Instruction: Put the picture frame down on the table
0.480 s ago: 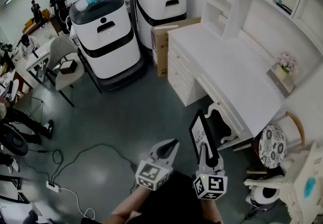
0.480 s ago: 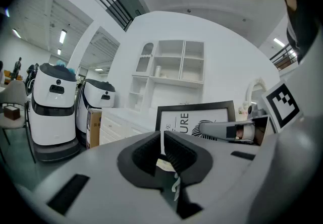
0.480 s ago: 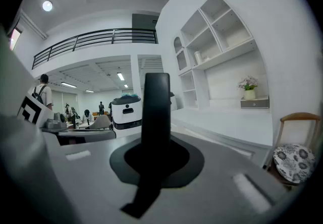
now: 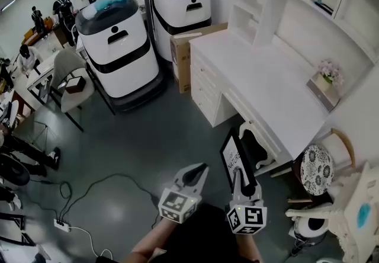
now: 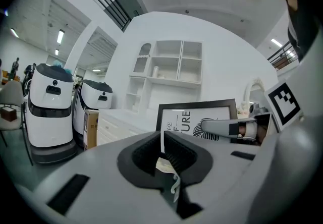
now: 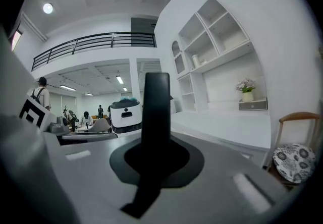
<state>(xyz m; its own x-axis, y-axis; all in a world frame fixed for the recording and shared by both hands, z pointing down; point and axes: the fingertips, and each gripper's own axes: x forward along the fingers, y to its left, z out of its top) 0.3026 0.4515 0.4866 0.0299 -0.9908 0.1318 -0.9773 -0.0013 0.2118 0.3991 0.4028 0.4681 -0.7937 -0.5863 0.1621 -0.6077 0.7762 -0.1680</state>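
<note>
Picture frame (image 4: 231, 156) stands upright in my right gripper (image 4: 240, 177), whose jaws pinch its lower black edge; that gripper's own view shows the frame edge-on. It hangs above the grey floor (image 4: 148, 137), just short of the white tabletop (image 4: 260, 84) and not touching it. My left gripper (image 4: 194, 174) sits beside the frame, jaws pressed together on nothing.
</note>
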